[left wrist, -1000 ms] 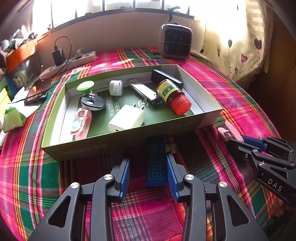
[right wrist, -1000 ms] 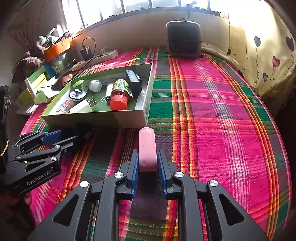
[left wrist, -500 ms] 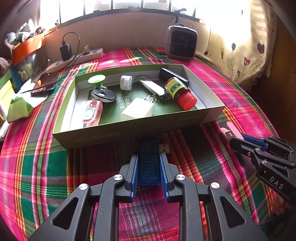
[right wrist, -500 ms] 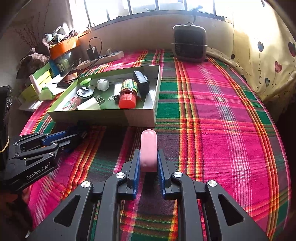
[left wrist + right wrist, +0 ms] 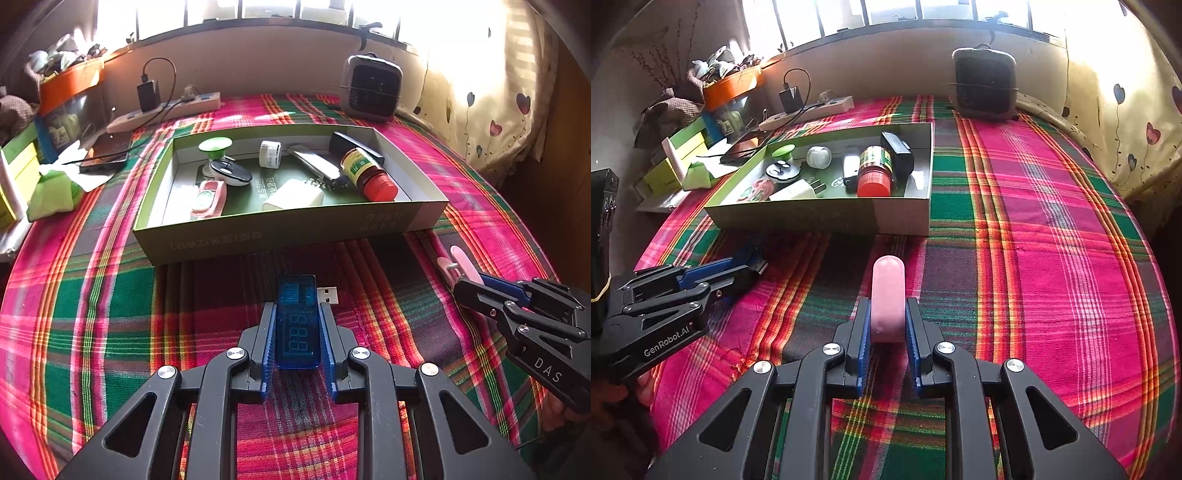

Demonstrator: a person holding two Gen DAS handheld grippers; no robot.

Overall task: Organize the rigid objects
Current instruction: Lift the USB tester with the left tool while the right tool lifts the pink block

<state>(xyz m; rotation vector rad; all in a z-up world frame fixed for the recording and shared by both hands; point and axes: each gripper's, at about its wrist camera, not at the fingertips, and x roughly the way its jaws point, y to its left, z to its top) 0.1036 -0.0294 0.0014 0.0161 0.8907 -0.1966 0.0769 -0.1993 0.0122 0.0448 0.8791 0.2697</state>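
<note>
Presumably bound for the green cardboard tray, both tools grasp cargo: left tool a translucent blue USB meter, right tool a pink rounded case

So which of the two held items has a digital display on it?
The blue USB tester in the left gripper; the right gripper's pink case is plain.

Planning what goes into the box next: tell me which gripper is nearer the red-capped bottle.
Roughly equal. The red-capped bottle lies in the box's right end; left gripper sits before the box's middle, right gripper before its right corner.
</note>
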